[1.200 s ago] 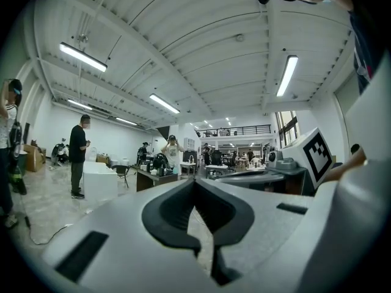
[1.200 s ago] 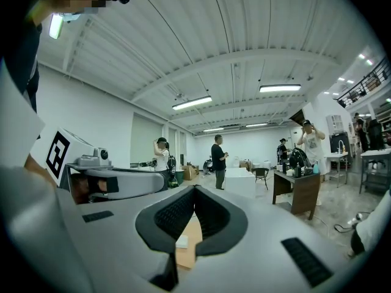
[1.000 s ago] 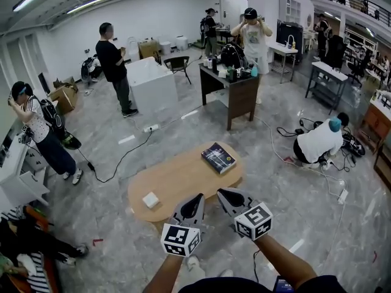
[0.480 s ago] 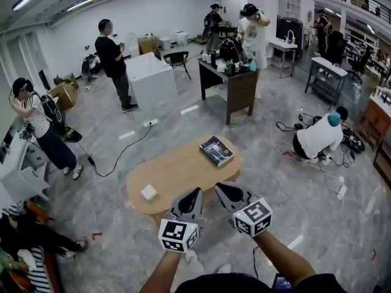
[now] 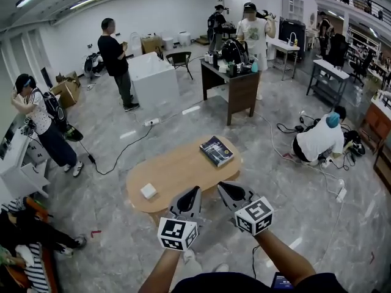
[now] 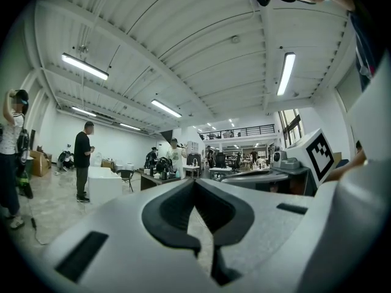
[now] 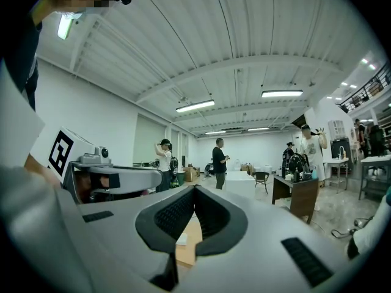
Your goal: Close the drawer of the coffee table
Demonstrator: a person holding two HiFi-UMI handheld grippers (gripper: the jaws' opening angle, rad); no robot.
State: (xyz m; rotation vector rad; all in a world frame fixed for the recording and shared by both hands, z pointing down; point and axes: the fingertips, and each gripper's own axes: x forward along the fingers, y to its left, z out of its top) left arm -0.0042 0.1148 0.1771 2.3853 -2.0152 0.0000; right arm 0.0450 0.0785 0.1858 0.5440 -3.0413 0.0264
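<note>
Oval wooden coffee table (image 5: 177,177) stood straight ahead of both tongs, low on glossy marble floor (image 5: 110,212). The drawer itself could not be made out: the near side of the table, below the tabletop edge, was covered by the tongs and their marker cubes, so it probably sat there, but this is unconfirmed. Left tongs (image 5: 192,192) were closed tip to tip with nothing between them, and the left gripper view showed the same (image 6: 195,182). Right tongs (image 5: 222,188) were also closed and empty (image 7: 194,189); only a strip of the wooden top showed through the gap lower down. Both hovered side by side just over the near edge, not touching the table. Judgement: the drawer is likely a stiff wooden box on runners, light, not fragile. No grasp is needed; closed tips pressed flat on the middle of its front should do it. An off-centre push could skew and jam it, and a hard shove might skid the table on the slick floor. A book (image 5: 216,151) lay at the far right end of the top and a small white box (image 5: 148,191) at the left end, both clear of the push line. The floor around the near side looked open. A cable (image 5: 125,154) ran off to the far left, and a person crouching (image 5: 317,142) was well apart at right.
</note>
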